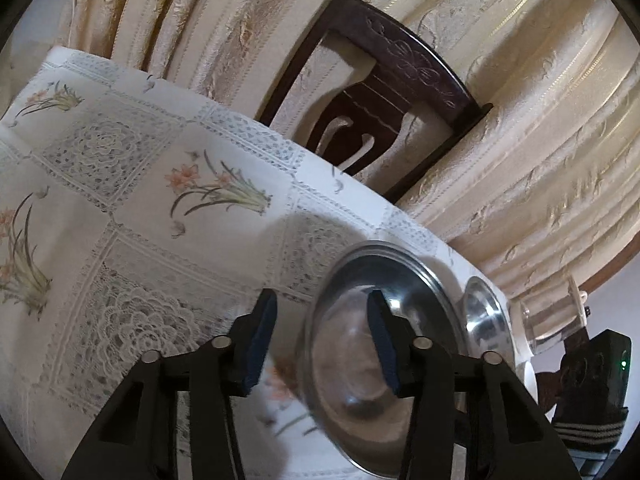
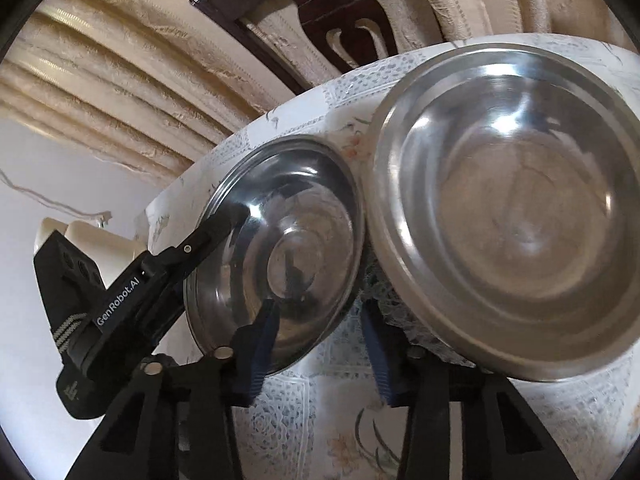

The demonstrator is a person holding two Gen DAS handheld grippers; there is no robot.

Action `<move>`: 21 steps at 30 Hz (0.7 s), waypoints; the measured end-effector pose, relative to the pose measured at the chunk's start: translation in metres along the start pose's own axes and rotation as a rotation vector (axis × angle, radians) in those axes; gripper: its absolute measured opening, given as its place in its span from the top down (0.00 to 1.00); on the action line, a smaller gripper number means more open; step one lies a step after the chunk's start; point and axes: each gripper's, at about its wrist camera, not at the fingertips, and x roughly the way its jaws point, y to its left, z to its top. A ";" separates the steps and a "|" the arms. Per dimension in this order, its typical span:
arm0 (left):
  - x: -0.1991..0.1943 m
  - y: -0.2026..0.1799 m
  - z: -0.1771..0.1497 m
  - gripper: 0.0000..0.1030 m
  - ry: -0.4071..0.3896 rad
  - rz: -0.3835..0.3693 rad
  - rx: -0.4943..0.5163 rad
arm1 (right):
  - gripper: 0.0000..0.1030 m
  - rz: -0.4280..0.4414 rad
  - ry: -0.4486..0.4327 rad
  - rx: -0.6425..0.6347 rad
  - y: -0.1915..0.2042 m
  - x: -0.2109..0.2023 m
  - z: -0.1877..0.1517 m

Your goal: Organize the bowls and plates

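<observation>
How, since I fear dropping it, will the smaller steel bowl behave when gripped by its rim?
Probably slippery: the smaller bowl is polished metal with mirror reflections. Likely stiff and light, judging by its thin rolled rim. It may skid or rock on the tablecloth if the left gripper pushes.

Blurred steel, cropped edges, hidden rims

In the left wrist view, the nearer steel bowl [image 1: 384, 364] is smearing with motion blur, and the right-side pad of the left gripper [image 1: 320, 344] is covering part of its inside. The second steel bowl [image 1: 486, 322] is showing only a sliver behind it. In the right wrist view, the larger bowl [image 2: 516, 200] is blurring, is running off the right edge, and is hiding part of the table [image 2: 288, 408]; whether the left gripper's fingers [image 2: 236, 216] are touching the smaller bowl's rim is staying unclear.
</observation>
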 end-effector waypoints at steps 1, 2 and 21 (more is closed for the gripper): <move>0.000 0.001 0.000 0.61 0.003 -0.005 -0.004 | 0.61 -0.005 -0.001 -0.012 0.002 0.000 0.000; 0.000 0.000 0.000 0.62 0.004 -0.012 -0.002 | 0.61 -0.014 -0.005 -0.022 0.004 0.000 0.000; -0.040 -0.016 0.010 0.63 -0.086 -0.054 0.026 | 0.63 -0.044 -0.106 -0.149 0.029 -0.028 -0.004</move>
